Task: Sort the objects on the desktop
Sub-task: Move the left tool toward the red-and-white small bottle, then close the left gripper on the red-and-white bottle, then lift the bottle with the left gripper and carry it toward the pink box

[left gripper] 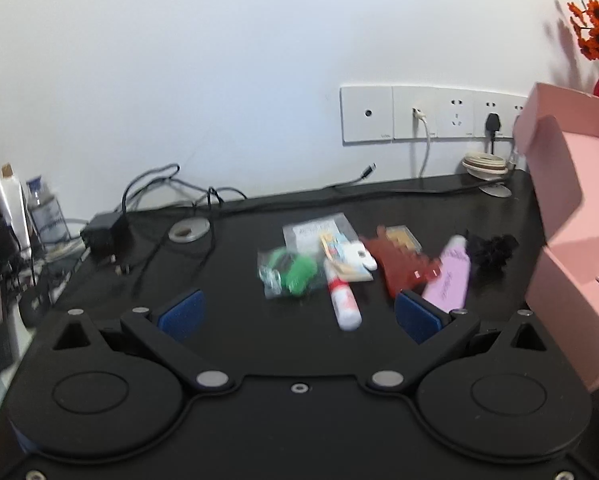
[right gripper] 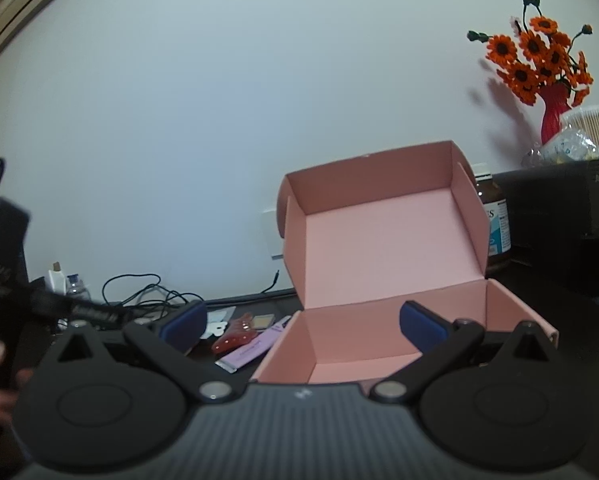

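Both hand-held grippers are spread wide and carry nothing. The left hand-held gripper [left gripper: 299, 316] hangs above the dark bench [left gripper: 235, 344], facing a loose cluster of small things near the middle: a green packet [left gripper: 289, 274], a white and red tube [left gripper: 342, 300], a clear sachet [left gripper: 319, 230], a white clip-like piece [left gripper: 361, 258], a red comb-like piece [left gripper: 399, 268], a pink case [left gripper: 449, 278] and a black clump [left gripper: 491, 252]. The view is blurred, so finer detail cannot be told. The right hand-held gripper [right gripper: 303, 322] hovers in front of the open pink box [right gripper: 379, 240], which stands just right of the cluster with its lid tipped back; its visible floor looks mostly bare, though the left view shows something pale low inside at the frame edge. The step in hand appears to be picking the first item for the box. The tube lies nearest the left gripper and apart from its neighbours at its near end, so it looks the easiest start: the fingers should straddle it across its width, not along its length, and come down low enough that the pads [left gripper: 181, 314] close on the body. The packet is soft and may slip; the case touches the red piece, so lifting either could drag the other. The box lid leaves a clear drop from above.
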`<action>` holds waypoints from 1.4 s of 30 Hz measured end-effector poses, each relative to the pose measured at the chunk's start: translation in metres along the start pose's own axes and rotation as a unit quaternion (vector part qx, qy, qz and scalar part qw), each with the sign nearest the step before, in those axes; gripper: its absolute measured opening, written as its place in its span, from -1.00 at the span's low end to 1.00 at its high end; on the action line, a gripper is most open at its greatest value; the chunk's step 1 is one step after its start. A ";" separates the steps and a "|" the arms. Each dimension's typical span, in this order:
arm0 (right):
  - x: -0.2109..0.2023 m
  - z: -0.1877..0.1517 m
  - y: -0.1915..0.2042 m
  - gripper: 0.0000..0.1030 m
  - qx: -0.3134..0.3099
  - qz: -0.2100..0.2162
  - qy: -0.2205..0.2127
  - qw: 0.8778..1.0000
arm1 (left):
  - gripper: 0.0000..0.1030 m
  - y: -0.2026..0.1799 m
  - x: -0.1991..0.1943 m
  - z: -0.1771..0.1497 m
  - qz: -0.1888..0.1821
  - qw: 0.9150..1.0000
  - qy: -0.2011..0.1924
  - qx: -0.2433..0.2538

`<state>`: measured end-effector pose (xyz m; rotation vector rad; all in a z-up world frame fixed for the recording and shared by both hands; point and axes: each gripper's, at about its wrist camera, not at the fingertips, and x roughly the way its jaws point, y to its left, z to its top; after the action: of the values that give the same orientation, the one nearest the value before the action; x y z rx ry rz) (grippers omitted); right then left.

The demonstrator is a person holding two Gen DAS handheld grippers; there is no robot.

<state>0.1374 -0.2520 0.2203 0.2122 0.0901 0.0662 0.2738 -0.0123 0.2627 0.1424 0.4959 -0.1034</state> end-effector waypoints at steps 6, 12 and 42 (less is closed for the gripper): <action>-0.001 0.000 -0.002 0.99 0.005 0.006 -0.002 1.000 | 0.82 -0.007 0.026 0.000 -0.032 0.999 0.010 0.015; 0.000 0.000 -0.001 0.99 0.001 0.017 0.001 1.000 | 0.42 -0.026 0.043 -0.009 -0.043 0.997 0.028 0.057; 0.005 0.001 -0.007 0.99 0.021 0.026 0.017 0.999 | -0.65 -0.019 0.046 -0.018 -0.063 0.994 0.087 0.013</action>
<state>0.1427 -0.2584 0.2197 0.2554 0.1196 0.1203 0.3034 -0.0306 0.2228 0.1470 0.6785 -0.2219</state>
